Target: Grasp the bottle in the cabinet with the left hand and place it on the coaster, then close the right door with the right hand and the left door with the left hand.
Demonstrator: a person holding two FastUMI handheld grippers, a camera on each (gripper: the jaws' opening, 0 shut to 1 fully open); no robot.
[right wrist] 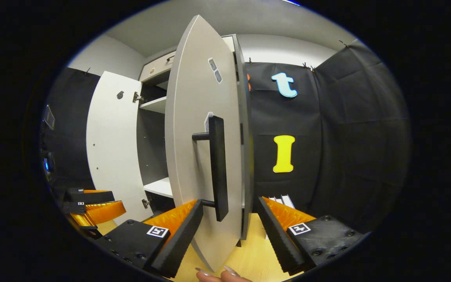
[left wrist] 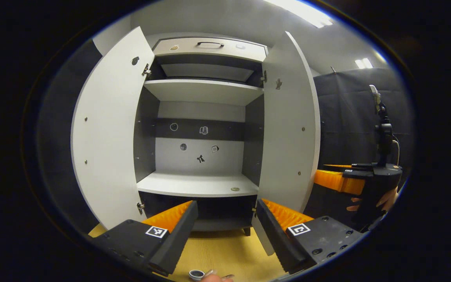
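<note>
Pale wood floor (left wrist: 225, 250) runs under the white cabinet (left wrist: 204, 94), and black cloth closes off the booth to the right of it. From the left gripper view I look straight into the cabinet with both doors swung wide: the left door (left wrist: 106, 133) stands open on one side, the right door (left wrist: 290, 129) on the other. I see bare shelves inside, a few small stickers on the back panel and a small round disc (left wrist: 235, 189) near the front edge of the lower shelf. I cannot find the bottle on any shelf I can see, and I cannot tell where it sits. Near the bottom edge of this view a small round dark object with a light rim (left wrist: 196, 274) lies on the floor, beside fingertips (left wrist: 213, 276) of the person's hand; I cannot tell what it is.

My left gripper (left wrist: 225, 235) hangs in front of the cabinet's base, its jaws spread apart with nothing between them.

In the right gripper view I face the outer side of the right door, edge-on and close. Its black bar handle (right wrist: 217, 168) stands upright. My right gripper (right wrist: 229, 235) has its jaws parted, one on each side of the door's lower edge, just below the handle; neither finger seems to press on the door or handle. The left gripper shows low at the left of this view.
</note>
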